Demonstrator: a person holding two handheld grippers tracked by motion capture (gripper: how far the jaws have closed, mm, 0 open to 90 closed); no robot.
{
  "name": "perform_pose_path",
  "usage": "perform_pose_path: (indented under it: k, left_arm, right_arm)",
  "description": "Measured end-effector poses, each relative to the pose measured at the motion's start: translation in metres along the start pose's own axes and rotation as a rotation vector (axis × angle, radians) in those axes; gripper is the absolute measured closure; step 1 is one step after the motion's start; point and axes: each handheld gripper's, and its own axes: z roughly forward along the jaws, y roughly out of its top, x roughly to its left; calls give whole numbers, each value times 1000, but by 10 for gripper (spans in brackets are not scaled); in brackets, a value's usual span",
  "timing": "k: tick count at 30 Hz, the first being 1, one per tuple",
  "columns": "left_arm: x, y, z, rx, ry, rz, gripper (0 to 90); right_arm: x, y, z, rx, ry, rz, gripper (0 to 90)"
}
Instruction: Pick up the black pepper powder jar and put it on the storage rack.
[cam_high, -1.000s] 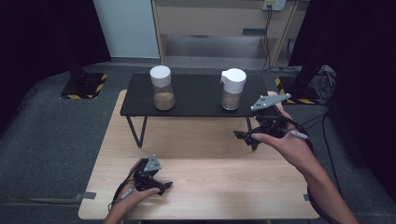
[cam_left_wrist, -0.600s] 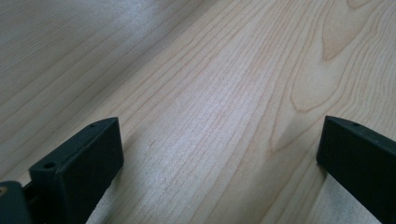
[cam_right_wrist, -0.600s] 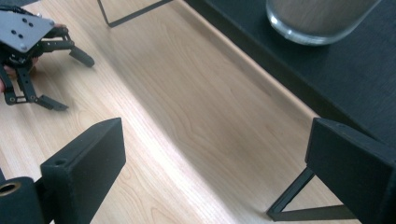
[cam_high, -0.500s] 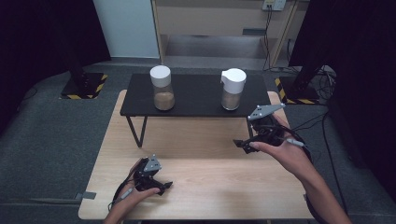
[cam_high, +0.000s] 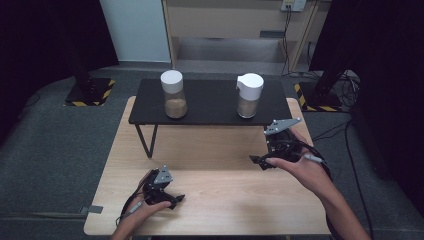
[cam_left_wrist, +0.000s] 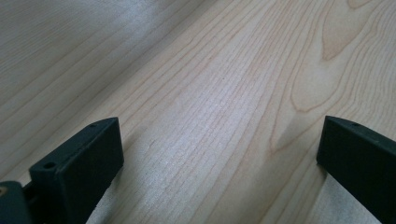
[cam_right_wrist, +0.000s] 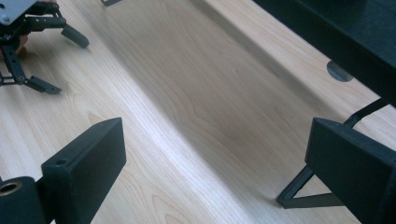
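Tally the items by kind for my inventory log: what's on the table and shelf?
Jars with white lids: 2, one at shelf left, one at shelf right.
Black shelf: 1.
Hand-held grippers: 2, left gripper, right gripper.
Total: 5.
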Motion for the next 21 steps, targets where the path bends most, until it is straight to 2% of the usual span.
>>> perform_pose_path:
  k: [21]
  left_arm:
    - [0,0,0,0,0,0,0]
  right_arm:
    - [1,-18,22,44,19,4,62]
